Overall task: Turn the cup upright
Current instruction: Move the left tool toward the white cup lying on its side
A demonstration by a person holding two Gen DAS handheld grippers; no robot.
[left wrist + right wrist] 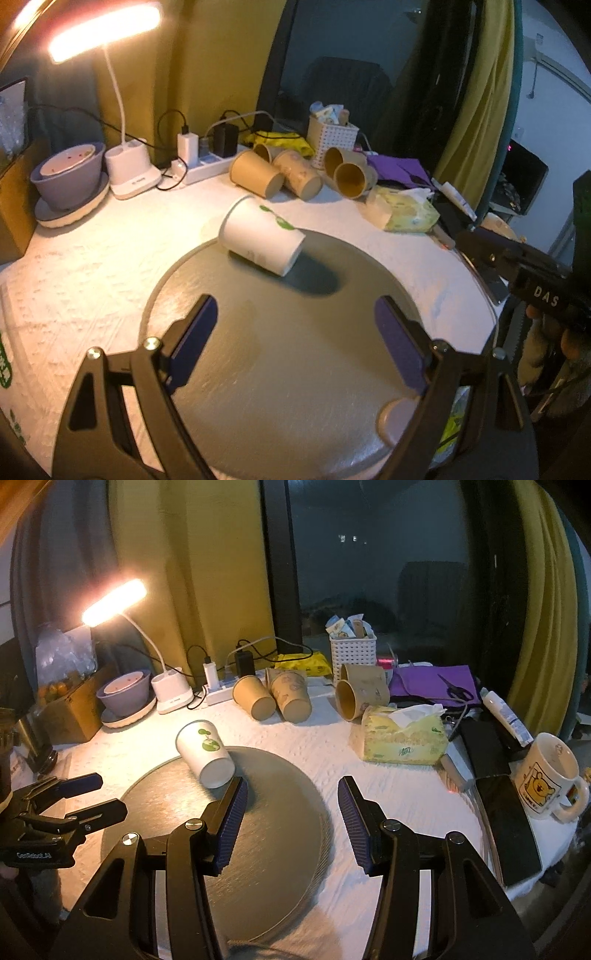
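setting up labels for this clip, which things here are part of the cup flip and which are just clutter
Part of the job:
- white cup, on its side at the round mat's far edge
- left gripper, open
- right gripper, open

Just lying about:
- brown cups
- tissue pack
- mug
- lamp
- power strip
- basket

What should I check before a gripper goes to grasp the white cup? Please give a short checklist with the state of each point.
1. White cup lies on its side, not yet upright: ok, ready to flip.
2. Cup rests partly on the round mat: ok.
3. Left gripper open and empty: ok.
4. Right gripper open and empty: ok.
5. Brown cups lie apart from the white cup: ok.
6. Cup empty inside: cannot tell, its mouth faces away.
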